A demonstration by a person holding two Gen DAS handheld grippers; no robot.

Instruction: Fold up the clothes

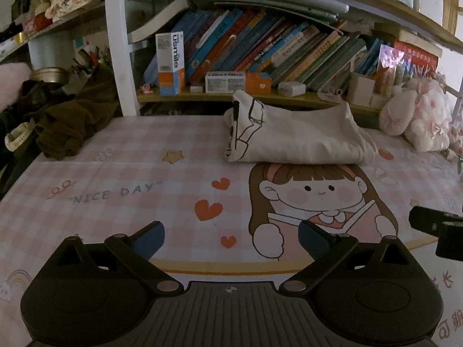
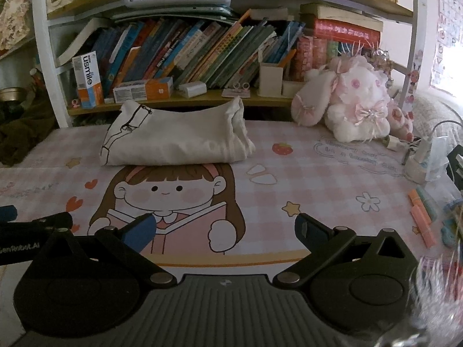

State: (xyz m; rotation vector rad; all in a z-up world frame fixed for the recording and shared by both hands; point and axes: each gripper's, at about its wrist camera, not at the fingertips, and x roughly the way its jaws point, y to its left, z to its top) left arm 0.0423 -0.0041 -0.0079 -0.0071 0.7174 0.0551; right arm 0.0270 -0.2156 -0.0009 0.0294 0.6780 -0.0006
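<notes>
A cream-white garment (image 1: 298, 138) with black line drawing lies folded into a compact bundle at the far side of the pink checked desk mat (image 1: 121, 173). It also shows in the right wrist view (image 2: 176, 141). My left gripper (image 1: 231, 240) is open and empty, low over the mat's near part, well short of the garment. My right gripper (image 2: 225, 231) is open and empty too, hovering over the cartoon girl print. The right gripper's body shows at the left view's right edge (image 1: 437, 228).
A dark brown garment (image 1: 66, 127) is heaped at the mat's far left. A pink plush rabbit (image 2: 353, 107) sits at the far right. Bookshelves (image 2: 202, 98) with boxes stand behind. Pens (image 2: 422, 222), a bottle (image 2: 419, 162) and cables lie along the right edge.
</notes>
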